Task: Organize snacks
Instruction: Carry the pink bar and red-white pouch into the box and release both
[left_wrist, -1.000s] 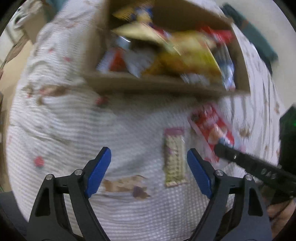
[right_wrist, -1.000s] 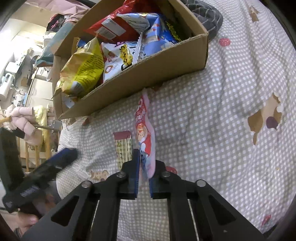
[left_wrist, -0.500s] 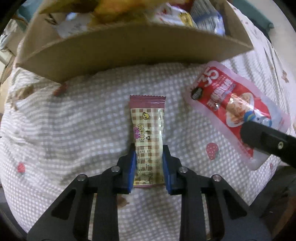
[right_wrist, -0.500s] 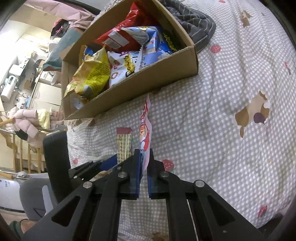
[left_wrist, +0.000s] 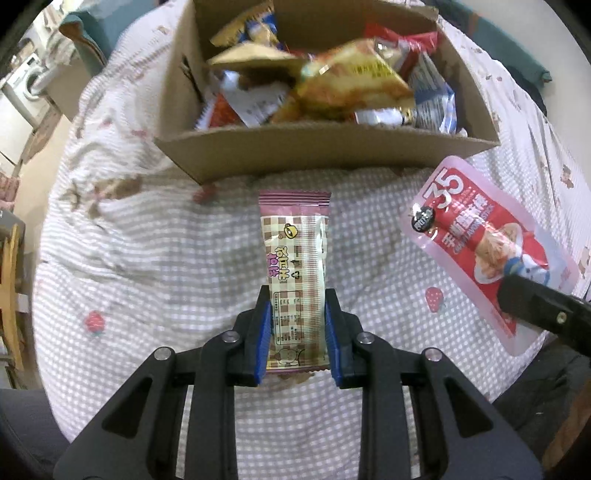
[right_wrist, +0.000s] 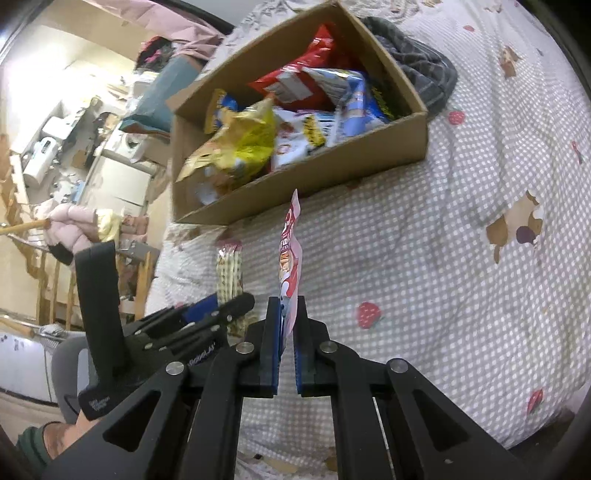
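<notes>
My left gripper (left_wrist: 297, 332) is shut on a long checked snack bar (left_wrist: 295, 266) with a purple end and holds it above the bedspread, in front of a cardboard box (left_wrist: 325, 151) full of snack bags. My right gripper (right_wrist: 288, 325) is shut on a red and pink snack pouch (right_wrist: 290, 254), held edge-on; the same pouch (left_wrist: 484, 247) shows flat at the right of the left wrist view. The bar (right_wrist: 229, 273) and the left gripper (right_wrist: 207, 314) appear left of the pouch in the right wrist view. The box (right_wrist: 332, 170) lies ahead of both.
A checked bedspread (left_wrist: 166, 266) with strawberry prints covers the bed. A grey striped cloth (right_wrist: 417, 62) lies behind the box. Room clutter and a wooden rail (right_wrist: 33, 258) stand beyond the bed's left edge.
The left gripper came down over the snack bar, shut on it and raised it. The right gripper keeps hold of the pouch and has lifted slightly; the box now sits farther ahead.
</notes>
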